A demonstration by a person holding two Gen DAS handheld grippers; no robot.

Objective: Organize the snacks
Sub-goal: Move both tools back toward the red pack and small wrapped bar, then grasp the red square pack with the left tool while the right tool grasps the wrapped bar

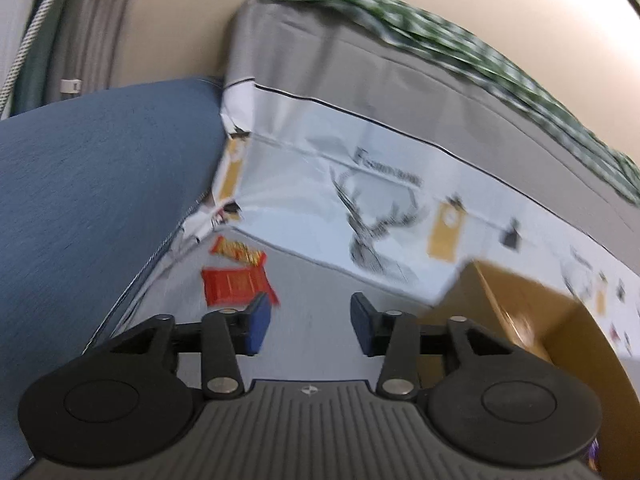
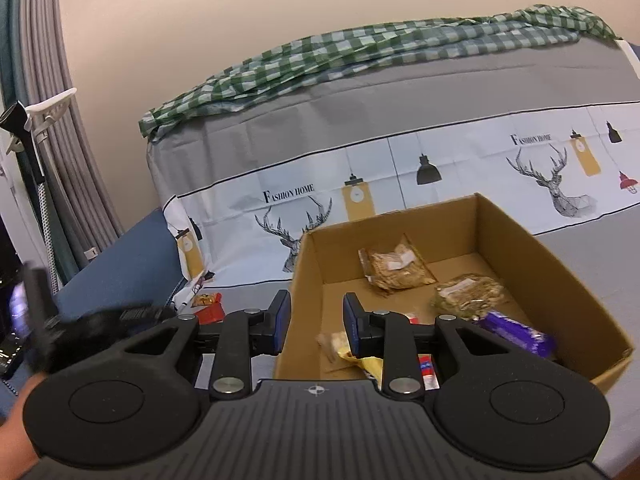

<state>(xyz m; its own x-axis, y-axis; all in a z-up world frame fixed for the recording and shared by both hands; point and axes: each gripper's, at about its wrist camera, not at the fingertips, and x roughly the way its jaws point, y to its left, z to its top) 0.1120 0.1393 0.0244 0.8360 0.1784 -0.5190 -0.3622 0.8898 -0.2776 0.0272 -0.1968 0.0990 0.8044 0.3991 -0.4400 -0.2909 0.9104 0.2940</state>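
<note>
Bearing a box [image 2: 520, 240], grey deer-print cloth [image 2: 580, 264]; beige wall [image 2: 240, 40]

Left gripper [image 1: 310, 322] gapes empty; right gripper [image 2: 316, 322] narrowly parted, also empty.

only readable text: "fashion home", printed in black on the white band of the tablecloth [image 2: 460, 152], above each deer head drawing. shows twice in the right wrist view; blurred in the left wrist view. snack wrapper [image 1: 236, 280] print is too blurred to read.
</note>
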